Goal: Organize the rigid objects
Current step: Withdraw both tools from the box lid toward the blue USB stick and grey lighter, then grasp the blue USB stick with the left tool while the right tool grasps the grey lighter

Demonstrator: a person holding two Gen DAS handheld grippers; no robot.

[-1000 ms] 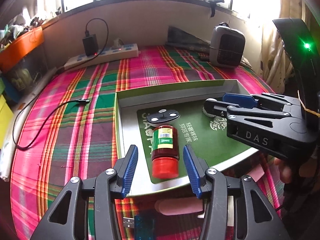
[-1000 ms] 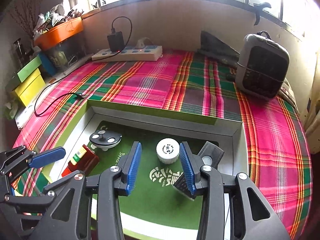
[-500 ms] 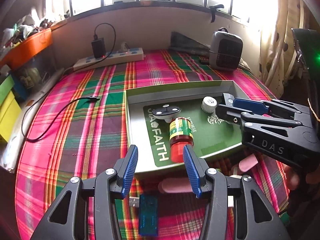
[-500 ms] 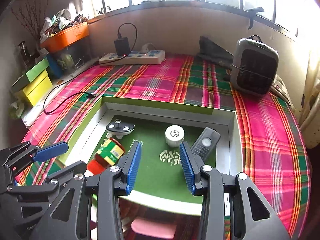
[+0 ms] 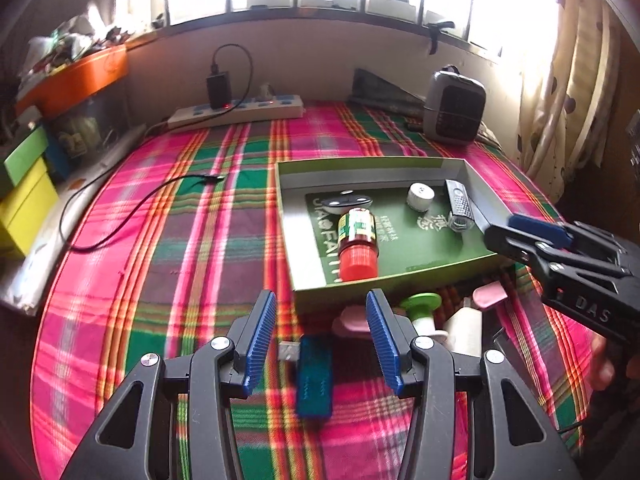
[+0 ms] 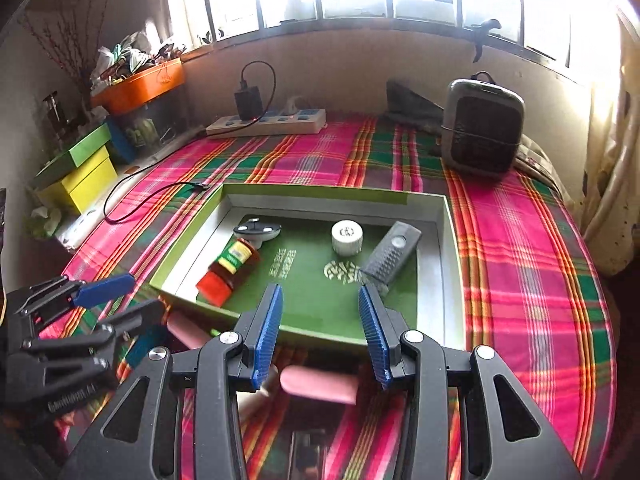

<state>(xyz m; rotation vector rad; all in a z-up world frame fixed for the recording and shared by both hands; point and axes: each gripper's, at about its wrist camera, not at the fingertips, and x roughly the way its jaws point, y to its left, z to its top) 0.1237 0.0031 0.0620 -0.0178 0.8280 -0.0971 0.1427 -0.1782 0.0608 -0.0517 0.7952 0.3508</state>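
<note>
A green box lid lies on the plaid cloth and holds a red-capped bottle on its side, a black two-disc piece, a white round cap and a black remote. My left gripper is open and empty above a blue USB stick. My right gripper is open and empty above a pink piece. Pink pieces, a green-topped white thing and a white cylinder lie in front of the lid.
A power strip with a charger and a grey heater stand at the back. A black cable lies on the left. Yellow and green boxes and an orange tub stand at the left.
Both grippers have drawn back from the box lid toward the near edge of the table. The bottle now lies apart from the left gripper. Loose items in front of the lid have come into view.
</note>
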